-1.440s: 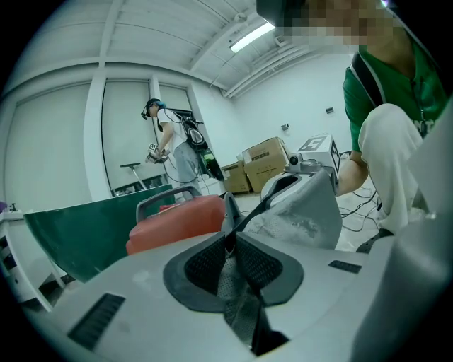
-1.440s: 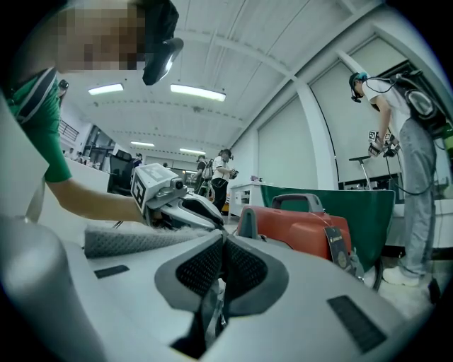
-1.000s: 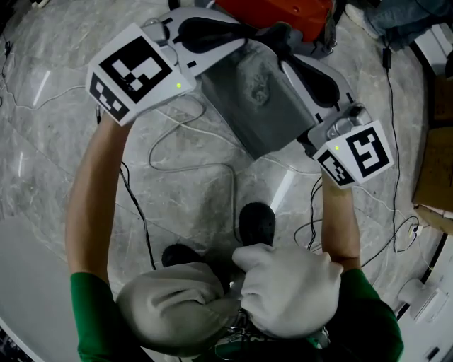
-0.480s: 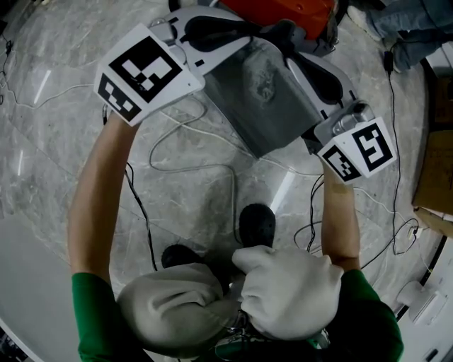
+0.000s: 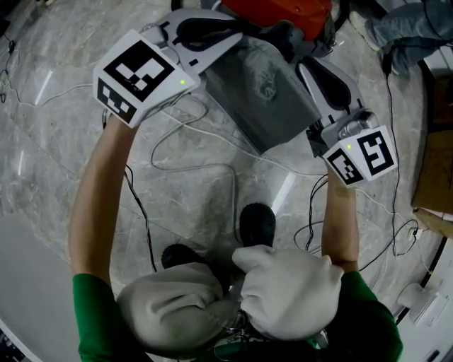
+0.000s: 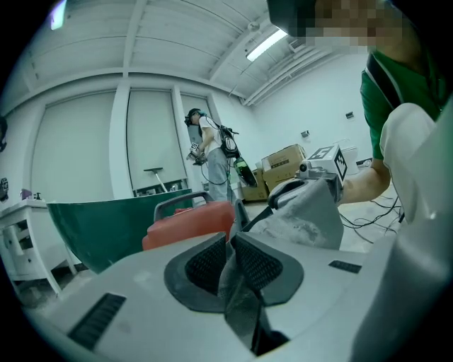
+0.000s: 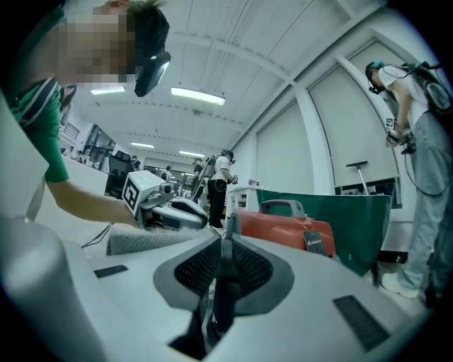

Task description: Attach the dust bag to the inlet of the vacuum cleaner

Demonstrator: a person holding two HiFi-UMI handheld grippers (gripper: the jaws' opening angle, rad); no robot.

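Observation:
The grey dust bag [image 5: 265, 99] hangs stretched between my two grippers, just in front of the red vacuum cleaner [image 5: 283, 10] on the floor. My left gripper [image 5: 237, 37] is shut on the bag's left edge; in the left gripper view grey fabric [image 6: 311, 212] is pinched between the pads [image 6: 212, 265]. My right gripper [image 5: 306, 65] holds the bag's right edge. Its jaws are opening, with a thin strip of the bag between the pads [image 7: 195, 269]. The vacuum cleaner [image 7: 283, 230] stands close behind the jaws. Its inlet is hidden.
White and black cables [image 5: 212, 166] trail over the marble floor under the bag. A cardboard box [image 5: 435, 184] sits at the right edge. A green panel [image 7: 347, 212] stands behind the vacuum cleaner. Other people [image 6: 209, 152] stand further back.
The left gripper has tilted a little and the right gripper has edged slightly to the right. The bag still spans both.

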